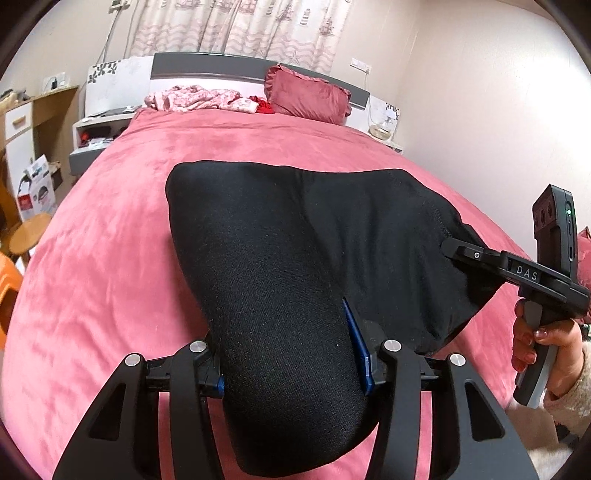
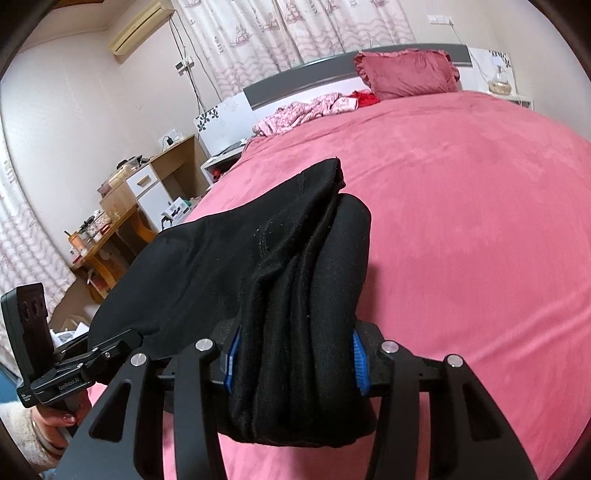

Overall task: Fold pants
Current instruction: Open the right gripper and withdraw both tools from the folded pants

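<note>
One pants (image 1: 280, 258); two tongs (image 1: 291, 369); one pillow (image 1: 308, 94).

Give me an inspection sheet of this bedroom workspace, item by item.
Surface: pink bedspread, smooth.
Job's things: black pants, folded into layers, one end lifted off the bed.
Clutter: pink floral garment, red cloth, pillow at the headboard.
Grippers: left gripper and right gripper, jaws clamped on the pants.
Cables: wall cord by the curtain.
Surroundings: desk, nightstands, air conditioner.
</note>
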`<state>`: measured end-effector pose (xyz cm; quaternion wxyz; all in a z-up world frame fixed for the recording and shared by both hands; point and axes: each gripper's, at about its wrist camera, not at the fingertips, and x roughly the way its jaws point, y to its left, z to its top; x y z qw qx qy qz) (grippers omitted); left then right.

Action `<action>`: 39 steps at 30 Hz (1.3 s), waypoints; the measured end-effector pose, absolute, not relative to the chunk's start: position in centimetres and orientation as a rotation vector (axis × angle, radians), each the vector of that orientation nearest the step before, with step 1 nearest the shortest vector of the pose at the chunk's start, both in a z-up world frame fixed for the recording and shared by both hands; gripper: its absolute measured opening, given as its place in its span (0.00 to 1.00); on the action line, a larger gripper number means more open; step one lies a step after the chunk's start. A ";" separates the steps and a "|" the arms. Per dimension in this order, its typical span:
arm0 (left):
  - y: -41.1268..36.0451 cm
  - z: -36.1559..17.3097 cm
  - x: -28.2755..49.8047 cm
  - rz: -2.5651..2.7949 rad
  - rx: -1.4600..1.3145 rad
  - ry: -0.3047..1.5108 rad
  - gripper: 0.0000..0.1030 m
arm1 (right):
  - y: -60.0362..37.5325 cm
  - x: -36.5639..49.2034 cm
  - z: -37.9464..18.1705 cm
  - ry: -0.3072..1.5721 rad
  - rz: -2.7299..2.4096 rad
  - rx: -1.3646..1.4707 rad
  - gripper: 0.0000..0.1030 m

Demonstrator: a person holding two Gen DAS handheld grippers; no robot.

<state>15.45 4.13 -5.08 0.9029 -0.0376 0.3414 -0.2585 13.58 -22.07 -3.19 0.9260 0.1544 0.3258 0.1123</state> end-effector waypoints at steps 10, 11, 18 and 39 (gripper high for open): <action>3.8 -9.9 21.4 -0.526 -0.149 0.754 0.55 | -23.9 18.8 -8.8 0.718 0.174 0.308 0.53; 4.0 -10.4 21.2 -0.530 -0.143 0.734 0.61 | -24.0 18.7 -9.3 0.704 0.173 0.288 0.55; 5.2 -12.3 21.4 -0.515 -0.218 0.741 0.88 | -25.6 18.5 -11.6 0.674 0.165 0.395 0.80; 5.3 -12.0 15.2 -0.384 -0.208 0.746 0.93 | -23.5 14.1 -10.6 0.645 -0.051 0.267 0.98</action>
